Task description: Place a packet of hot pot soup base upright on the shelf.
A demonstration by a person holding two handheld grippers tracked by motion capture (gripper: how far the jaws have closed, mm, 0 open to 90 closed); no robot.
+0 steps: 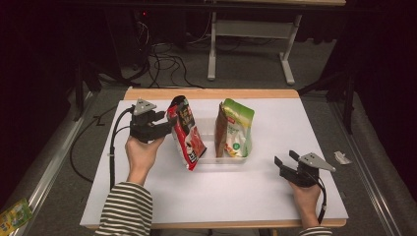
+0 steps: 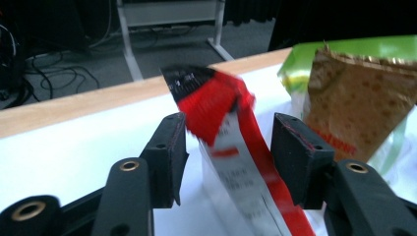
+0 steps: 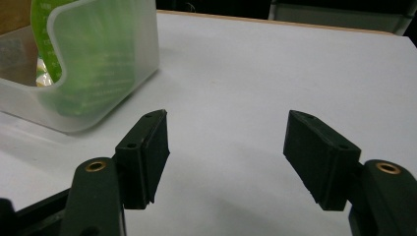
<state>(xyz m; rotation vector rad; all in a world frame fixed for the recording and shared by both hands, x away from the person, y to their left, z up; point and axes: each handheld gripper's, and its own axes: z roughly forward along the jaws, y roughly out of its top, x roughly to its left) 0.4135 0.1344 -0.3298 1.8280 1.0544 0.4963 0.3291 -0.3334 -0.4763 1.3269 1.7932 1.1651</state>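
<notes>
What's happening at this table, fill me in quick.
A person works at a white table with a gripper in each hand. The left gripper has its jaws open around the top of a red snack bag that leans at the left end of a clear plastic bin; whether the pads touch it is unclear. A green and brown bag stands in the bin. The right gripper is open, low over the table right of the bin.

Left gripper (image 1: 169,122) held raised in the left hand (image 1: 142,152), fingers (image 2: 167,157) spread apart, striped sleeve (image 1: 125,209) on the forearm, right gripper (image 1: 285,160) low in the right hand (image 1: 306,196), fingers (image 3: 145,152) wide apart with nothing between them
</notes>
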